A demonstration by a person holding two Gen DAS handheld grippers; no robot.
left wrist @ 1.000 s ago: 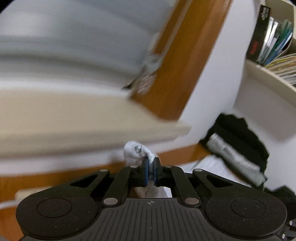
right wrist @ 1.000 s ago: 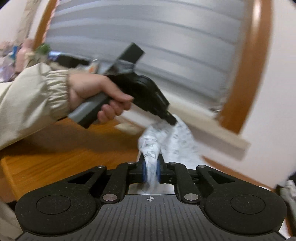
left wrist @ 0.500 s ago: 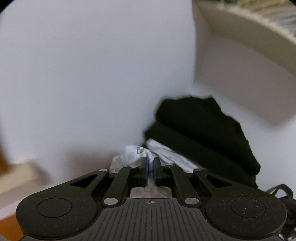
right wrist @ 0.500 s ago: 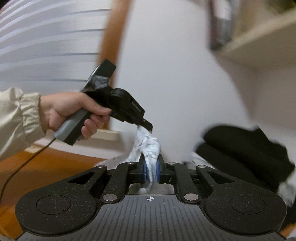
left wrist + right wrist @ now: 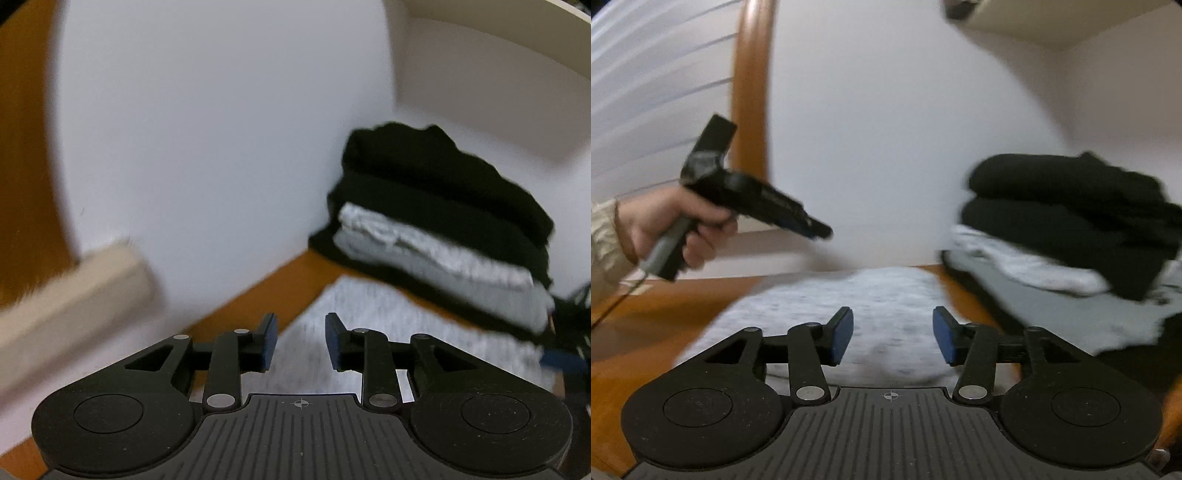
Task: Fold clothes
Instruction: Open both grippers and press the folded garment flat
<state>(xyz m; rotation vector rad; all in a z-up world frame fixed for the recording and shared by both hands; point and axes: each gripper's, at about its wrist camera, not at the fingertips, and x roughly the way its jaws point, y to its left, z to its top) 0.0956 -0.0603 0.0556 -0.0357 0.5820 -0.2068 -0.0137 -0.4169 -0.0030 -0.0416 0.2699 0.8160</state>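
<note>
- Left wrist view: the left hand-held gripper (image 5: 301, 341) is hovering with its jaws standing well apart and nothing between them. Beneath it the light patterned garment (image 5: 369, 332) is lying spread on the wooden surface (image 5: 291, 269), reaching toward the surface's far edge at the wall. Just beyond it, in the far right corner, a stack of folded clothes (image 5: 439, 221) is sitting, black and grey layers.
- Right wrist view: the right hand-held gripper (image 5: 893, 334) is likewise gaping wide and holding nothing, poised over the garment's near part (image 5: 871, 310). The left hand (image 5: 676, 225) is holding its own tool above the garment's left side, clear of the cloth. The stack (image 5: 1071, 221) is touching or nearly touching the garment's right edge; blur is hiding which.
- Handling, as a judgement: the cloth is looking thin, light and limp, so it will be sagging and creasing when lifted. Pinching two corners or a hem edge, one per tool, should be keeping it flat; a mid-panel pinch would be bunching it.
</note>
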